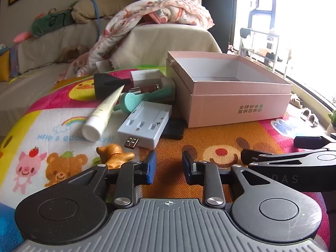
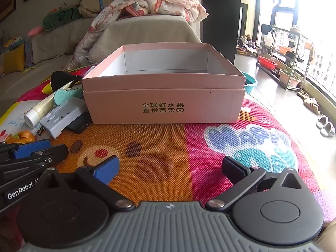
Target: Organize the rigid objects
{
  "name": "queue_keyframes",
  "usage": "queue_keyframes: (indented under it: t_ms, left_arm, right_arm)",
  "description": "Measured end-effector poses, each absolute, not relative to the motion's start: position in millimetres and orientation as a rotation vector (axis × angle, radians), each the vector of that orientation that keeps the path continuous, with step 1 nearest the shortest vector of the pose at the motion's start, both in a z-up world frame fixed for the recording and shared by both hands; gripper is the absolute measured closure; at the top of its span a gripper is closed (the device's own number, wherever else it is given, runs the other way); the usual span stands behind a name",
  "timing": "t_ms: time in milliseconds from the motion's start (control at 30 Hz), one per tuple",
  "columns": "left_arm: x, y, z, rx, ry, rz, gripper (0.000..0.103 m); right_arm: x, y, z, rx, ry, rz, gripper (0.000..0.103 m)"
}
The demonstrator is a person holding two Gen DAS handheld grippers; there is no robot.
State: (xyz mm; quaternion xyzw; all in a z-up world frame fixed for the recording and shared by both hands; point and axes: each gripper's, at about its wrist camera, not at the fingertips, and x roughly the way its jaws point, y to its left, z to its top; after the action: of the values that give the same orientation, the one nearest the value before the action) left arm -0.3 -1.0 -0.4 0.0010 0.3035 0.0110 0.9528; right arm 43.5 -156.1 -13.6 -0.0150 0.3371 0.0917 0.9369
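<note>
Pink cardboard makes up the open box, which sits on the colourful cartoon play mat with dark printed characters on its near wall; only pale inner walls show from these angles, and its floor is hidden. Just to its left lies the heap of rigid things. A white charger block with three slots and a USB plug at its near end rests partly on a flat black item that touches the foot of the box. A cream tube with a white cap lies slanted beside the charger, its crimped end pointing into the heap. Behind them are a teal plastic piece, a dark red cylinder, a small white carton and a black funnel-shaped part. Nearer, an orange-brown animal figurine stands on the mat, just beyond the left finger of the left gripper.

That left gripper hovers low over the mat with its blue-padded jaws drawn fairly close together, a gap between them and nothing in it. The right gripper hangs beside it, facing the box front, its jaws spread wide and empty. Each gripper shows at the edge of the other's view.

Beyond the mat stands a beige covered sofa with a floral blanket draped over it.
</note>
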Motion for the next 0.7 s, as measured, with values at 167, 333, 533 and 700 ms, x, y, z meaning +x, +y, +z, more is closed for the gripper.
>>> queue_keyframes:
  t_ms: [167,333,533,700]
  left_arm:
    - [0.0,-0.2,-0.1,-0.024,0.625,0.014,0.073]
    - [-0.1,-0.2,-0.1,-0.027,0.624,0.013,0.073]
    - [0.0,0.1,-0.1,-0.029,0.624,0.012,0.073]
    - [0.1,0.1,-0.1,-0.035,0.625,0.011,0.073]
  right_arm:
    - [43.1,-155.9,-13.5,-0.032,0.692,0.187,0.0]
    - [43.0,-156.0,-13.4,-0.031,0.692,0.187,0.0]
    - [42.9,-155.9,-13.4,-0.033,0.691,0.187,0.0]
    - [43.2,-156.3,-13.5,-0.032,0.691,0.187,0.0]
